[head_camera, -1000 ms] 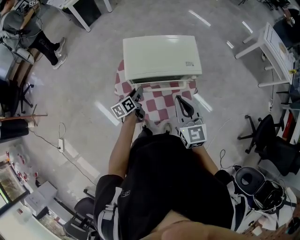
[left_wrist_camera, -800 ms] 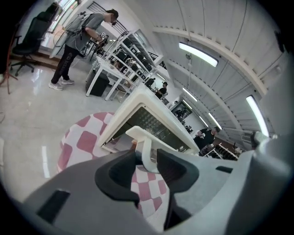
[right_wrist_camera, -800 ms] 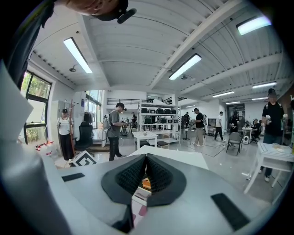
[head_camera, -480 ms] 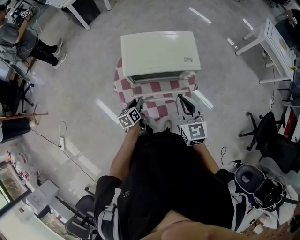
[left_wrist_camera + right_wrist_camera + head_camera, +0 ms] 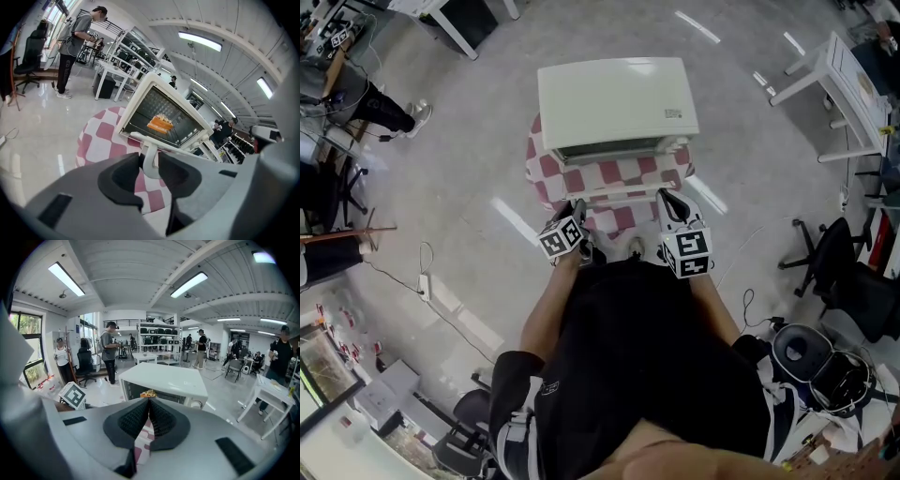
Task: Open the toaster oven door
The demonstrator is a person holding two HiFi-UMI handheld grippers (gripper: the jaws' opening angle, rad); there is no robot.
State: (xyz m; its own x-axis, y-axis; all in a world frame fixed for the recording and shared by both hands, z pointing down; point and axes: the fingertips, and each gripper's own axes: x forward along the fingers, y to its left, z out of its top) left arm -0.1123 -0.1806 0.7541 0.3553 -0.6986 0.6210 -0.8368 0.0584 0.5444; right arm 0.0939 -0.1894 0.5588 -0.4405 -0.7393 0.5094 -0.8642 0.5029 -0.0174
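Note:
A cream toaster oven stands on a small round table with a red-and-white checked cloth. Its glass door hangs open toward me, the white handle bar at its near edge. My left gripper sits at the handle's left end. In the left gripper view the handle's white post stands between the pads, the jaws closing on it. An orange piece of food lies inside the oven. My right gripper hovers at the door's right end, shut and empty.
White work tables stand at the right and office chairs beside me. A power strip and cable lie on the floor at the left. A person stands at a bench far left; others are in the background.
The oven door has swung down toward me. My left gripper has drawn back and down with the handle, and its jaws have narrowed. The right gripper has barely shifted.

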